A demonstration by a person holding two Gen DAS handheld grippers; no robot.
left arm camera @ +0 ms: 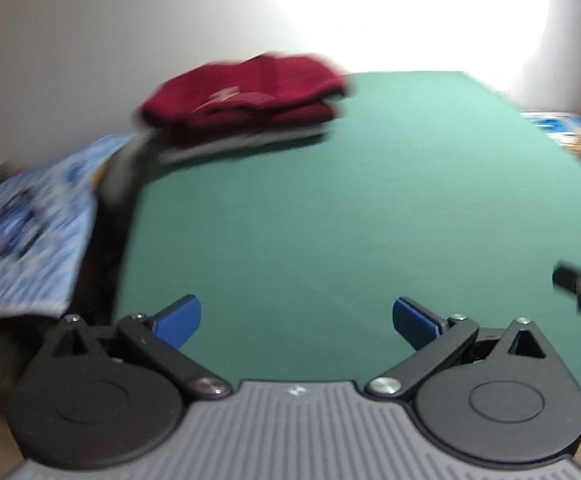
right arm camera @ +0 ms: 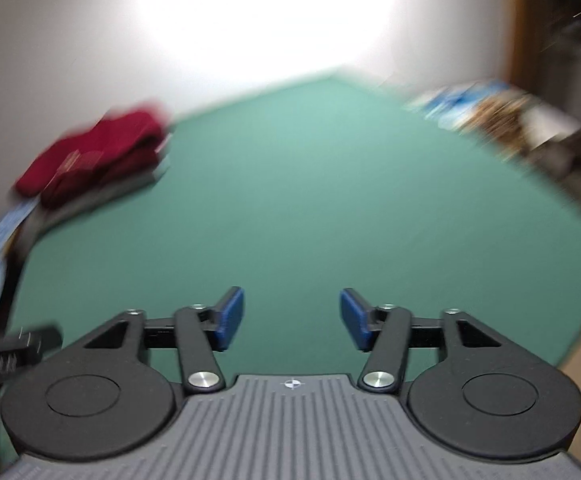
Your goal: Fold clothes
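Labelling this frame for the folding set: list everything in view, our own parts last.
table cover: 1, green, fills the middle of both views
folded clothes stack: 1, dark red on grey, far left on the cover
patterned cloth: 1, blue and white, off the cover's left edge
clutter: blurred, blue, brown and white, far right edge
wall: white, behind, with glare
left gripper: 1, black, blue fingers, open, empty
right gripper: 1, black, blue fingers, open, empty

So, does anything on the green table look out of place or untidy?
Nothing stands out. The folded red garment sits neatly on a grey one at the table's far left. Both grippers are open and empty. The patterned items at the edges are too blurred to judge.
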